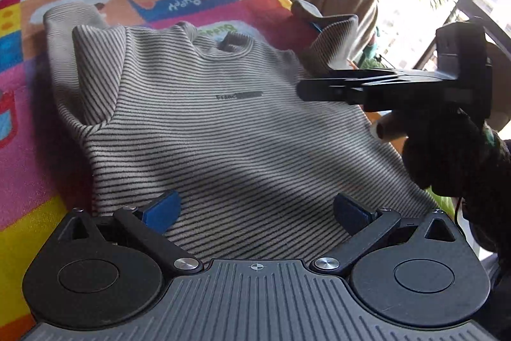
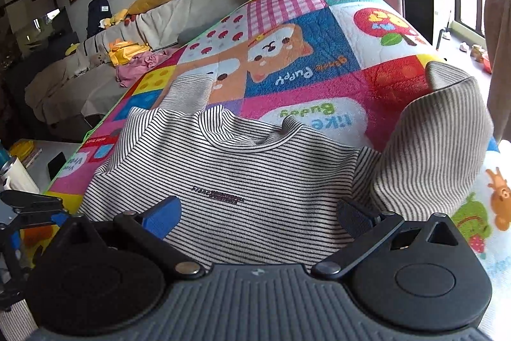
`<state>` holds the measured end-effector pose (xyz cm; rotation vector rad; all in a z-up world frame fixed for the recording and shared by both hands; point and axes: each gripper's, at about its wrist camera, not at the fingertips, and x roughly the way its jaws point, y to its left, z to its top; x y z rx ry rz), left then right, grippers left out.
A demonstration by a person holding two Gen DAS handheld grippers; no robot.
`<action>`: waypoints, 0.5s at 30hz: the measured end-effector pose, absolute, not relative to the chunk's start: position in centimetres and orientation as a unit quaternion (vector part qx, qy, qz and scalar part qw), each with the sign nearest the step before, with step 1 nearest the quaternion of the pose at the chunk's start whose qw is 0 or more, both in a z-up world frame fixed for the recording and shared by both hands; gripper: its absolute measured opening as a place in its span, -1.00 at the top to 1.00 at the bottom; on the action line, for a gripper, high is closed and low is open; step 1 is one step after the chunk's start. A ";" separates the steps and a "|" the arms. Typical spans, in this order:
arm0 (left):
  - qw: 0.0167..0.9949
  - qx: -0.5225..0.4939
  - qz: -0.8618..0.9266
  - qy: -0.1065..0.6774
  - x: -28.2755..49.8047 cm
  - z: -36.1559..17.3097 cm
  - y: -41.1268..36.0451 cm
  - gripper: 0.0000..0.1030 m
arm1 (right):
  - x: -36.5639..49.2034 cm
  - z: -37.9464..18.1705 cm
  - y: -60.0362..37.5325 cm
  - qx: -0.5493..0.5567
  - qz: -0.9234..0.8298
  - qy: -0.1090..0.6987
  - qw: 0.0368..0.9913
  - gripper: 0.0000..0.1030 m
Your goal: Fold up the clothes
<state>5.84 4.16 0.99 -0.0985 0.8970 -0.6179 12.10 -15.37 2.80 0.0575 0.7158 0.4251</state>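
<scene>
Striped grey-and-white shirt [image 2: 255, 178] spread front-up on a patchwork play mat [image 2: 319, 53], collar [image 2: 242, 136] toward the far edge, printed label across the chest. One sleeve [image 1: 92, 66] already doubled inward over the body on the left side of the left wrist view; opposite sleeve [image 2: 437, 146] standing up in a loose peak at the right side of the right wrist view, not yet laid flat. Left gripper [image 1: 255, 213] hovering low over the hem area, blue pads [image 1: 163, 210] spread wide, nothing between them. Right gripper [image 2: 258, 214] likewise spread and empty, poised above the chest; seen side-on in the left wrist view [image 1: 306, 88], reaching across toward the raised sleeve.

Step in hand, by judgement: folding the raised sleeve inward to match the other side. Best done by pinching the cuff or sleeve edge rather than a bunch of cloth, carrying it across in a low arc, and laying it parallel to the side seam. Worth pinning the body near the hem with the free gripper to stop the shirt sliding on the mat. Main risk: catching two layers and dragging the body out of square.
</scene>
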 end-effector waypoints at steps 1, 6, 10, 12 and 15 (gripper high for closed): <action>0.853 -0.049 -0.300 0.423 5.9 1.4 4.5 -1.00 | 12.2 2.2 -15.1 0.029 0.207 0.350 0.913 -1.00; 0.928 -0.062 -0.204 0.306 8.5 6.4 8.4 -1.00 | 11.2 0.1 -14.9 0.028 0.214 0.349 0.912 -1.00; 0.958 -0.040 -0.075 0.275 14.2 6.5 10.4 -0.77 | 10.5 0.0 -13.7 -0.010 0.206 0.343 0.916 -1.00; 0.954 -0.048 -0.044 0.294 17.5 5.3 11.2 -0.28 | 10.4 0.0 -13.5 -0.020 0.203 0.343 0.917 -1.00; 0.943 -0.060 -0.018 0.327 21.7 3.2 12.1 -0.30 | 10.4 0.0 -13.7 -0.017 0.203 0.342 0.917 -1.00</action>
